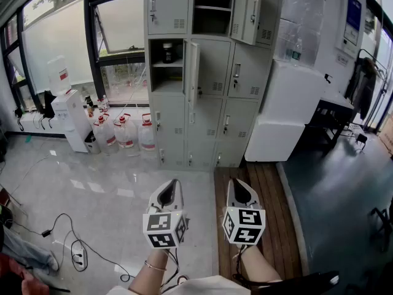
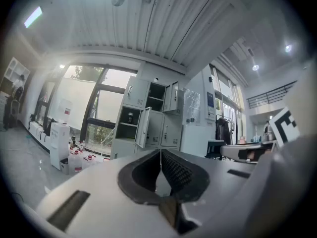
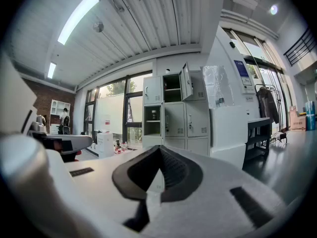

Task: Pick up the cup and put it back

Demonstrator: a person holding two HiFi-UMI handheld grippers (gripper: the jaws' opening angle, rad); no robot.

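The left claw (image 1: 172, 183) and the right claw (image 1: 236, 183) are both shut tight with nothing in them, well away from the lockers (image 1: 212, 66). A small dark thing, likely the cup (image 1: 167, 53), is seen on a shelf (image 1: 166, 64) beside an open door (image 1: 192, 72). The cup may be knocked over if a claw is not opened first. The door may also be bumped.

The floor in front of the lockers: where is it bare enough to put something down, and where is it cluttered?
Bare: the pale tiles in front of the lockers, and the wooden strip beside them. Crowded: water jugs beside the dispenser, and a cabled power strip lower left.
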